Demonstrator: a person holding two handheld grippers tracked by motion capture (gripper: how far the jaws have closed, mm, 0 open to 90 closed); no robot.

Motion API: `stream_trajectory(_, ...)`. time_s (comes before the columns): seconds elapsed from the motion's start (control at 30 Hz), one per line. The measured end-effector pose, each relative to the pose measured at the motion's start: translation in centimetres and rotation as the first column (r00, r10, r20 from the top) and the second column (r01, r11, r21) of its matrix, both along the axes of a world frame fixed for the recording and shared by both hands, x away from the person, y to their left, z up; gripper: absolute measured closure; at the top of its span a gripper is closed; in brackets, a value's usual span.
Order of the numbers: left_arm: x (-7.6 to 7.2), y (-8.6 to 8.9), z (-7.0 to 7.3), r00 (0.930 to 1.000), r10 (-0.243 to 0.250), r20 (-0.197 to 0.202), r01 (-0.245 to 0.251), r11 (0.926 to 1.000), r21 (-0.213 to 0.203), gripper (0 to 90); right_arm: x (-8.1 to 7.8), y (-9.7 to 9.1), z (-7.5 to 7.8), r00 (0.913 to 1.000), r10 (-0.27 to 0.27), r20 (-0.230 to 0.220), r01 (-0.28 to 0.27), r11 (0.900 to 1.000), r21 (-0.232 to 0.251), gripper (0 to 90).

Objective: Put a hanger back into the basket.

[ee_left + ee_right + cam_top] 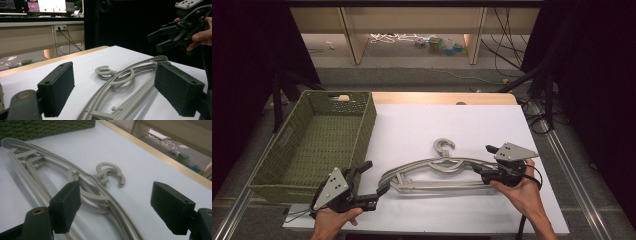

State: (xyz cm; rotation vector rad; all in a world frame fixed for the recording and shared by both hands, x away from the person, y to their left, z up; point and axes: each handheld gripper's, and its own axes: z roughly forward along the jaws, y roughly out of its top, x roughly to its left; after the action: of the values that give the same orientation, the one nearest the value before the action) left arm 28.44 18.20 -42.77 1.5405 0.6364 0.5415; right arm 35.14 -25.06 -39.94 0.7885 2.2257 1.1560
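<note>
Far left of the high view: a green woven rectangular basket (314,142) sits on the left part of the white tabletop (492,125), nothing visible inside.

Lower left of that view: the left gripper (373,183), black with a grey three-cornered plate, held in the person's left hand (332,221). Its jaws are spread wide, nothing between the pads. The nearer jaw tip is just at the left end of the hangers; can't tell whether it touches. In the left gripper view the two black pads frame the hangers from either side, with clear gaps to both.

Centre, lower half of the high view: a stack of grey plastic clothes hangers (437,172) lies flat on the tabletop, hooks (444,146) pointing toward the top of the frame. At least two hangers overlap; exact count unclear.

Right of centre: the right gripper (483,160), same build, in the person's right hand (522,190), is at the right end of the hangers. Its jaws are apart, gripping nothing. The right gripper view shows its pads above the hangers, hooks (110,175) between them and further off, no contact visible.
</note>
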Motion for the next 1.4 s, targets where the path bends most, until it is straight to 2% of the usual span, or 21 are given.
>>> stream_trajectory(0.1,0.1,0.0,0.0,1.0,-0.002,0.005,0.002,1.0,0.002,16.0,0.5,-0.2,-0.1,0.9997,0.01,-0.021,-0.01,0.9998,-0.016,26.9)
stream_trajectory(0.13,0.1,0.0,0.0,1.0,-0.002,0.003,0.002,1.0,0.001,16.0,0.9,-0.4,-0.2,0.9983,0.008,-0.057,-0.011,0.9988,-0.047,27.4)
stream_trajectory(0.23,0.0,-0.1,0.0,1.0,-0.003,0.004,0.003,1.0,-0.001,16.1,1.4,-0.6,-0.5,0.9976,0.014,-0.068,-0.019,0.9966,-0.08,28.9)
stream_trajectory(0.33,0.0,-0.1,0.0,1.0,-0.006,-0.003,0.006,1.0,-0.005,16.1,2.2,-0.6,-1.0,0.9937,0.026,-0.109,-0.037,0.9939,-0.104,30.9)
stream_trajectory(0.43,0.1,-0.1,0.0,1.0,-0.006,0.003,0.006,1.0,0.0,16.1,3.0,-0.1,-1.6,0.9864,0.047,-0.158,-0.07,0.9866,-0.147,32.7)
stream_trajectory(0.5,0.0,-0.1,0.0,1.0,-0.006,0.0,0.006,1.0,-0.004,16.1,3.2,0.0,-1.7,0.986,0.048,-0.16,-0.074,0.9847,-0.158,33.0)
stream_trajectory(0.6,0.0,-0.1,0.0,1.0,-0.006,0.0,0.006,1.0,-0.004,16.0,3.7,0.0,-2.1,0.9809,0.055,-0.186,-0.09,0.9792,-0.182,34.3)
stream_trajectory(0.7,0.0,-0.1,0.0,1.0,-0.005,-0.002,0.005,1.0,-0.004,16.1,4.1,0.2,-2.5,0.9827,0.055,-0.177,-0.088,0.9782,-0.188,35.7)
stream_trajectory(0.77,0.1,-0.2,-0.1,1.0,-0.004,-0.001,0.004,1.0,0.002,16.1,4.8,0.4,-2.8,0.9784,0.069,-0.195,-0.108,0.9738,-0.2,37.3)
stream_trajectory(0.83,0.1,-0.2,-0.1,1.0,-0.002,-0.001,0.002,1.0,0.005,16.1,4.9,0.4,-2.9,0.9772,0.066,-0.202,-0.108,0.9734,-0.202,38.0)
stream_trajectory(0.93,0.0,-0.2,-0.1,1.0,-0.006,0.001,0.006,1.0,0.004,16.1,5.7,1.0,-3.4,0.9722,0.062,-0.226,-0.118,0.9627,-0.244,41.1)
stream_trajectory(0.97,0.0,-0.2,-0.1,1.0,-0.006,0.002,0.006,1.0,0.006,16.1,5.7,1.0,-3.4,0.9722,0.062,-0.226,-0.118,0.9627,-0.244,41.1)
stream_trajectory(1.0,0.0,-0.2,-0.1,1.0,-0.007,0.0,0.007,1.0,0.004,16.1,5.9,1.1,-3.4,0.9694,0.065,-0.237,-0.128,0.9573,-0.26,42.8)
stream_trajectory(1.07,0.1,-0.2,0.0,1.0,-0.006,0.004,0.006,1.0,0.007,16.1,6.4,1.5,-3.8,0.9684,0.077,-0.237,-0.143,0.9503,-0.276,48.6)
stream_trajectory(1.13,0.1,-0.3,-0.1,1.0,-0.009,0.002,0.009,0.9999,0.012,16.1,6.7,1.7,-3.9,0.9654,0.08,-0.248,-0.152,0.946,-0.286,50.6)
stream_trajectory(1.23,0.1,-0.3,-0.1,1.0,-0.008,0.002,0.008,0.9998,0.017,16.3,7.2,1.9,-4.1,0.963,0.093,-0.253,-0.172,0.9335,-0.314,52.5)
stream_trajectory(1.27,0.1,-0.3,-0.1,1.0,-0.007,0.002,0.007,0.9998,0.017,16.4,7.3,2.0,-4.2,0.961,0.092,-0.261,-0.175,0.9322,-0.317,53.3)
stream_trajectory(1.3,0.0,-0.3,-0.1,1.0,-0.005,-0.001,0.005,0.9998,0.018,16.4,7.5,1.9,-4.3,0.9549,0.104,-0.278,-0.195,0.925,-0.326,54.3)
stream_trajectory(1.37,0.1,-0.3,-0.1,1.0,-0.005,-0.002,0.005,0.9998,0.019,16.4,7.5,2.0,-4.5,0.9541,0.107,-0.28,-0.201,0.9216,-0.332,55.1)
stream_trajectory(1.4,0.1,-0.3,-0.1,1.0,-0.005,-0.001,0.005,0.9997,0.023,16.7,7.7,2.0,-4.8,0.9487,0.103,-0.299,-0.209,0.9145,-0.346,56.8)
